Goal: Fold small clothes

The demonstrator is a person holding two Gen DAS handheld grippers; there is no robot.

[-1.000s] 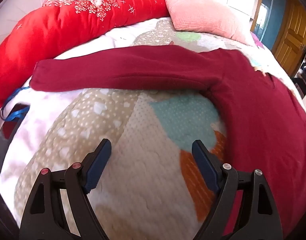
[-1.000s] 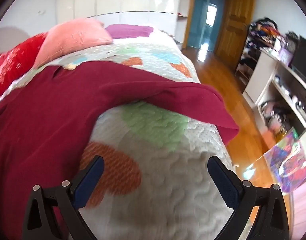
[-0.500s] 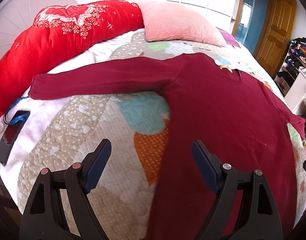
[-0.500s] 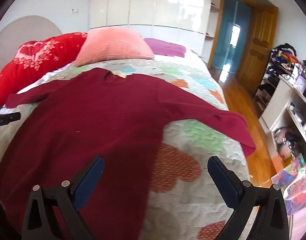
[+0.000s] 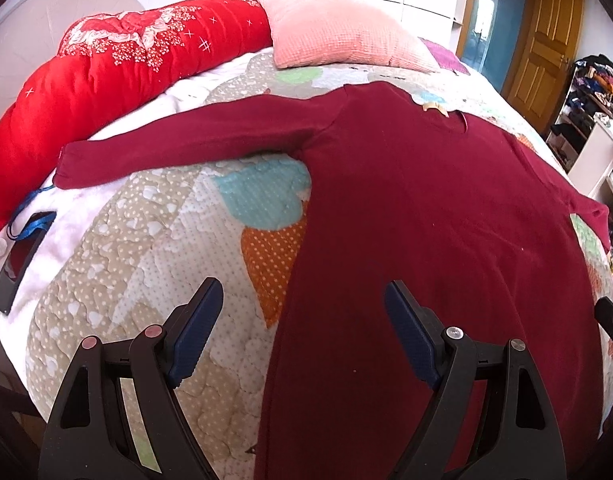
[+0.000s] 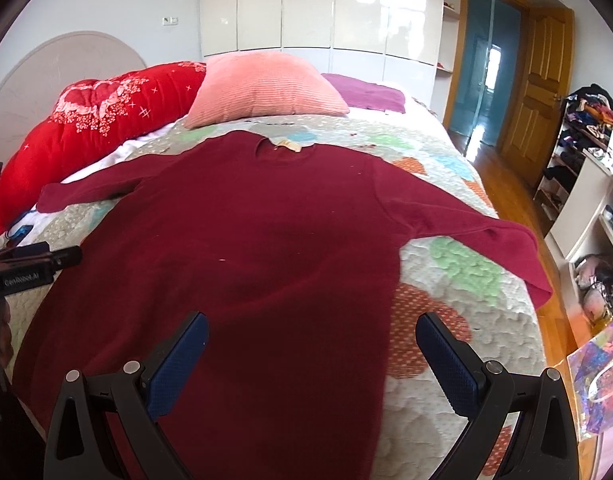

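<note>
A dark red long-sleeved sweater (image 5: 426, 216) lies flat on the quilted bed, neck toward the pillows, both sleeves spread out. It also shows in the right wrist view (image 6: 266, 240). My left gripper (image 5: 302, 332) is open and empty above the sweater's lower left edge. My right gripper (image 6: 310, 356) is open and empty above the sweater's lower right part. The left gripper's body shows at the left edge of the right wrist view (image 6: 30, 264). The right sleeve (image 6: 490, 236) hangs over the bed's right edge.
A red bolster (image 5: 106, 76) and a pink pillow (image 5: 346, 36) lie at the bed's head. A phone with a blue cord (image 5: 18, 256) lies at the bed's left edge. A shelf unit (image 6: 586, 208) and a colourful bag (image 6: 602, 380) stand right of the bed.
Both grippers have pulled back and swung toward the middle of the bed, so the whole sweater now shows. Both stay open. The sweater has not moved.
</note>
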